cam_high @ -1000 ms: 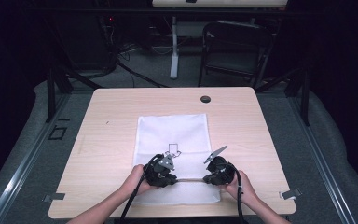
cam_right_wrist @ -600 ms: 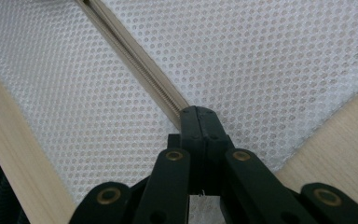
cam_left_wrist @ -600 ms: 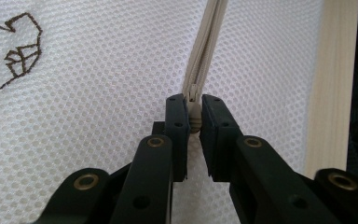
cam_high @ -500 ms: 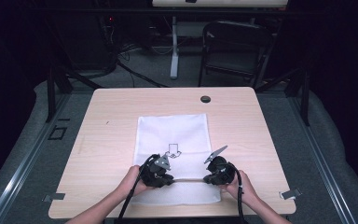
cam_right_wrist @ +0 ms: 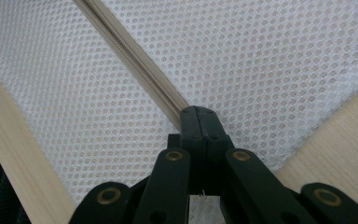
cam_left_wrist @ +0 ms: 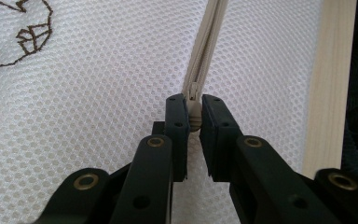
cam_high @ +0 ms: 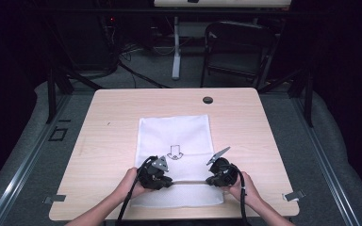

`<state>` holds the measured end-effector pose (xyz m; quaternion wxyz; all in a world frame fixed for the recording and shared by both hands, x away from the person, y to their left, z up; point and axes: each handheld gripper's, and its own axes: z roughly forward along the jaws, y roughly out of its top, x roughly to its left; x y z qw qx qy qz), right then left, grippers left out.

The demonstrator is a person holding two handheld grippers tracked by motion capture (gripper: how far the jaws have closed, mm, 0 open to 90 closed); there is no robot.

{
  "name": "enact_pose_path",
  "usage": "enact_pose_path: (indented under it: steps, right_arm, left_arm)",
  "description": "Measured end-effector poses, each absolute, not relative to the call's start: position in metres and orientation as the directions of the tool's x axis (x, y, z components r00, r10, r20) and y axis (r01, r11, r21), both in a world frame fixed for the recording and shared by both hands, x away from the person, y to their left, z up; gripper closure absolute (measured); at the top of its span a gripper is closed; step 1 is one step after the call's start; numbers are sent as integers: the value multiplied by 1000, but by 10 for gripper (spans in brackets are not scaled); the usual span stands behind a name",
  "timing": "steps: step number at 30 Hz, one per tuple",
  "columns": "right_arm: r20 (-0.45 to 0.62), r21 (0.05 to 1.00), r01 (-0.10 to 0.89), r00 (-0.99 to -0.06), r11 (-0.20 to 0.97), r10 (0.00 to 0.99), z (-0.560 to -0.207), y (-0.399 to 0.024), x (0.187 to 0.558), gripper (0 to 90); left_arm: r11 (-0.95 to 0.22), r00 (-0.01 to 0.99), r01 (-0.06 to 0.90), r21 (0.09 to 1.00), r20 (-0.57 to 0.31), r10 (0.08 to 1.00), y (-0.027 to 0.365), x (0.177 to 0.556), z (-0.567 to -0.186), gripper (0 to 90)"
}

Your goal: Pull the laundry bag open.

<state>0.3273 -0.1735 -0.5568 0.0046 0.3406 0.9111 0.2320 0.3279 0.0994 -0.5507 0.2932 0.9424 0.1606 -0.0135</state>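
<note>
A white mesh bag lies flat on the wooden table, with a beige zipper running across it near the front edge. My left gripper is shut on the zipper's pull, which sits pinched between the two black pads; the zipper runs away ahead of them. My right gripper is shut on the other end of the zipper, its jaws pressed together where the tape meets them. In the high view the two grippers face each other along the zipper line.
A brown printed emblem marks the bag's middle. A round black grommet sits at the table's far edge, and a dark chair stands beyond it. Both hands rest close to the table's front edge.
My left gripper has slid slightly to the left along the zipper line. The right gripper has stayed where it was.
</note>
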Motion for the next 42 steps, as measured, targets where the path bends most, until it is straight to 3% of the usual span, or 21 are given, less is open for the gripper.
enact_pose_path:
  steps: [42]
  right_arm:
    - [134,407,622,-765,669,629,-555,-174,326,900]
  left_arm:
    - [-776,940,333,537,-120,320,129,324,-550,815]
